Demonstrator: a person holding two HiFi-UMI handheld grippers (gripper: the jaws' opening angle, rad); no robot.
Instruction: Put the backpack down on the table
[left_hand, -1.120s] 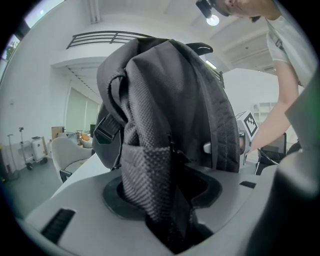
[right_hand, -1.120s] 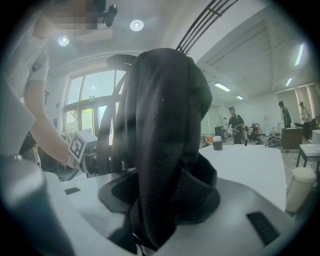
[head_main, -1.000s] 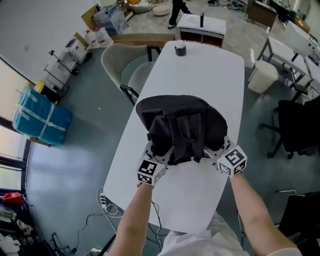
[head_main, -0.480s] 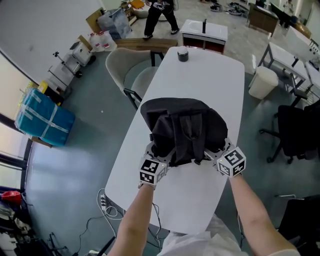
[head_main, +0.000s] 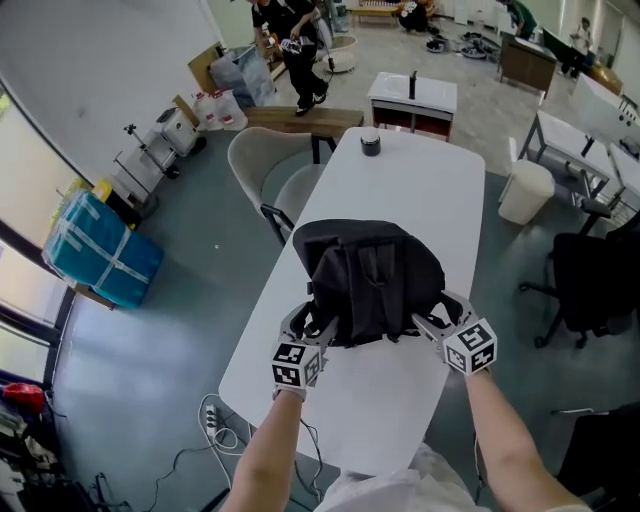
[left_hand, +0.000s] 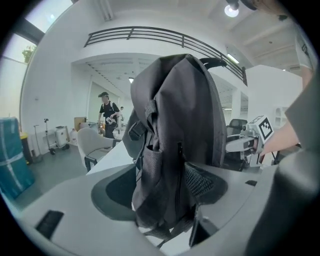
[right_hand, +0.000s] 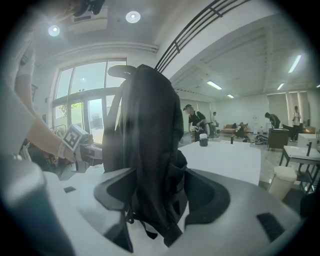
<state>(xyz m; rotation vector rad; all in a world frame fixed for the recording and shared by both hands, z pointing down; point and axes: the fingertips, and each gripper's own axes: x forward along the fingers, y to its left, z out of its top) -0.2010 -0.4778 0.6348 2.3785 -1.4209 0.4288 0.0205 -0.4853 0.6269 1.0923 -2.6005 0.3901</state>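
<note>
A black backpack (head_main: 370, 280) stands upright on the long white table (head_main: 420, 185), straps facing me. My left gripper (head_main: 305, 328) is at its lower left corner and my right gripper (head_main: 437, 318) at its lower right corner. Both sets of jaws are opening. In the left gripper view the backpack (left_hand: 175, 145) fills the gap of the left gripper (left_hand: 160, 200), its mesh side pocket beside one pad. In the right gripper view the backpack (right_hand: 147, 150) rises between the spread jaws of the right gripper (right_hand: 160, 200), its loose straps hanging to the tabletop. Neither pair of pads presses on the fabric.
A small dark jar (head_main: 371, 145) sits at the table's far end. A beige chair (head_main: 268, 165) stands at the left edge, a black office chair (head_main: 590, 275) and a white bin (head_main: 525, 190) on the right. A person (head_main: 292, 40) walks beyond; blue wrapped boxes (head_main: 100, 250) lie left.
Both grippers' jaws have spread and drawn back a little toward me from the backpack's lower corners. The backpack stays standing on the table.
</note>
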